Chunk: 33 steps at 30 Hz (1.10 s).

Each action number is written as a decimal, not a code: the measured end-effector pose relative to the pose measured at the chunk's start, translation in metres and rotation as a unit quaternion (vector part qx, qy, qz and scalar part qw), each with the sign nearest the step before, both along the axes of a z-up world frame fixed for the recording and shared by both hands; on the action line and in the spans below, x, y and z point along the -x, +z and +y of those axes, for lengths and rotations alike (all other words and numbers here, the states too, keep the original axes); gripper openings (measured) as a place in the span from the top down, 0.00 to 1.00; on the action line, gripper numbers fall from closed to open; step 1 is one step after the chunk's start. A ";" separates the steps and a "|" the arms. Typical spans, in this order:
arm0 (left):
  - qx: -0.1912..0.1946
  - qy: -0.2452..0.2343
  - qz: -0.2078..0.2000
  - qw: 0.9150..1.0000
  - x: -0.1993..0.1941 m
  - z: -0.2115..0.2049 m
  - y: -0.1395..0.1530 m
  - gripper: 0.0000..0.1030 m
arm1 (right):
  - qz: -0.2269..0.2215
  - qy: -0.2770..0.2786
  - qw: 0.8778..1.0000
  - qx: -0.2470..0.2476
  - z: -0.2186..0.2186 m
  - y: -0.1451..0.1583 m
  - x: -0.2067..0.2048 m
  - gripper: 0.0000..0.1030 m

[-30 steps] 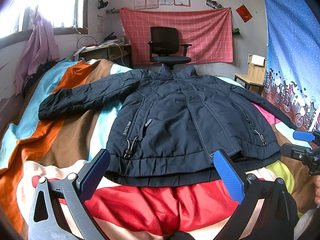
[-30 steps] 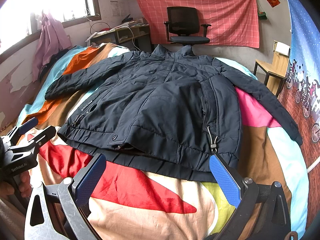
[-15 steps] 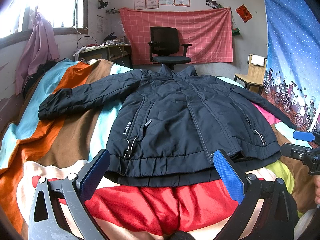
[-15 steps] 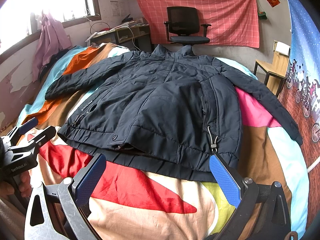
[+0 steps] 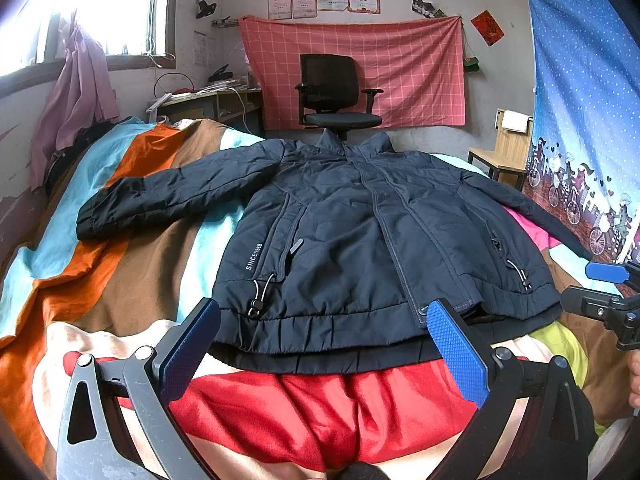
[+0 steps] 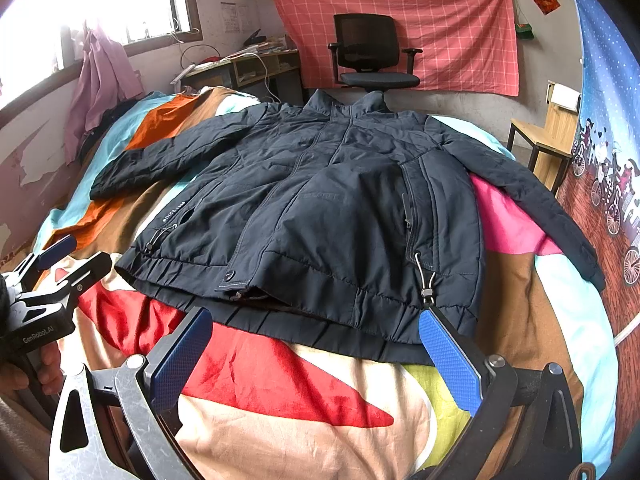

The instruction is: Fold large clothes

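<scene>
Both grippers, left gripper and right gripper, are hovering with jaws apart just before the jacket hem, which is lying spread on the bed.

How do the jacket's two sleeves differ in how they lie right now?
The left sleeve stretches sideways across the orange, brown and turquoise stripes, its cuff bunched and thick. The right sleeve runs diagonally toward the bed edge over the pink patch, straighter and flatter, its cuff near the pale blue border. Both lie spread out, unfolded, untouched by either hand-held gripper.
</scene>
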<state>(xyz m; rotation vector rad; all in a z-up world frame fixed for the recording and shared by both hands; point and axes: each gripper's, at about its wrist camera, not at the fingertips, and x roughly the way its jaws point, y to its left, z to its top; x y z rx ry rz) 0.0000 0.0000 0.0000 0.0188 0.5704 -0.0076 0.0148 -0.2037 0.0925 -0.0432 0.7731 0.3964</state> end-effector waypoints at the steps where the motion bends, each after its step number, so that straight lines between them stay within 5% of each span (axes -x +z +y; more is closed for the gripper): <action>1: 0.000 0.000 0.000 1.000 0.000 0.000 0.000 0.02 | 0.000 0.001 1.000 0.000 0.000 0.000 0.000 0.00; 33: 0.000 0.000 0.000 1.000 0.000 0.000 0.000 0.02 | 0.001 0.000 1.000 -0.001 0.004 -0.004 0.002 0.00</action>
